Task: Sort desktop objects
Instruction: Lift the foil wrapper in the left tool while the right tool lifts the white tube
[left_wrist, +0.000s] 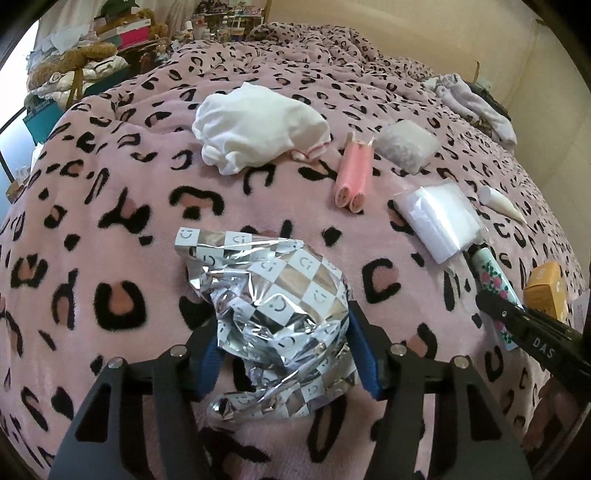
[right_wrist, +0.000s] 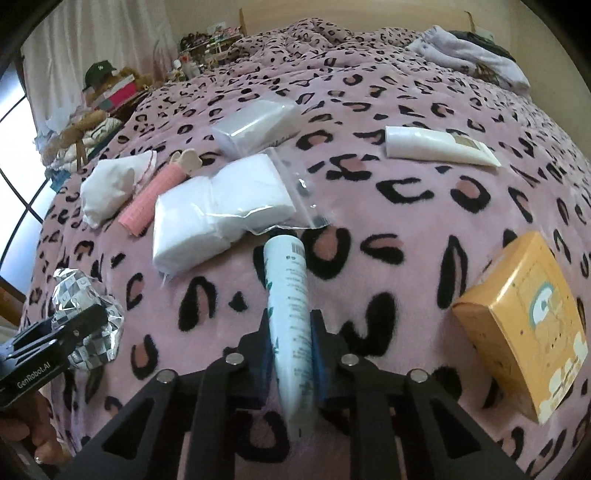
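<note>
A pink leopard-print blanket (left_wrist: 110, 206) covers the bed and carries everything.

In the left wrist view the largest item on it is a white cloth bundle (left_wrist: 255, 125) at 12 o'clock. At the centre lies a crumpled silver foil bag (left_wrist: 273, 306) in a checker pattern whose white squares carry small smiley marks. The left claw (left_wrist: 282, 354) has its blue pads pressed against both sides of this bag, holding it. A clear bag of white pads (left_wrist: 439, 218) lies at 2 o'clock, with a pair of pink rollers (left_wrist: 352, 173) at 1 o'clock and a frosted packet (left_wrist: 406, 146) just beyond them.

In the right wrist view an orange box (right_wrist: 524, 325) with a cartoon picture sits at 3 o'clock; its print is too small to read. A white tube (right_wrist: 439, 149) lies at 1 o'clock, well apart from it. At the centre a pale tube (right_wrist: 290, 314) bearing a barcode and fine unreadable text points towards 12 o'clock, its far end touching the pad bag. The right claw (right_wrist: 291, 350) is narrowed onto this tube, pads tight on both sides.

At 8 o'clock in that view the left tool's black body reads "GenRobot.AI". In the left wrist view the right tool at 4 o'clock shows the letters "DAS".
</note>
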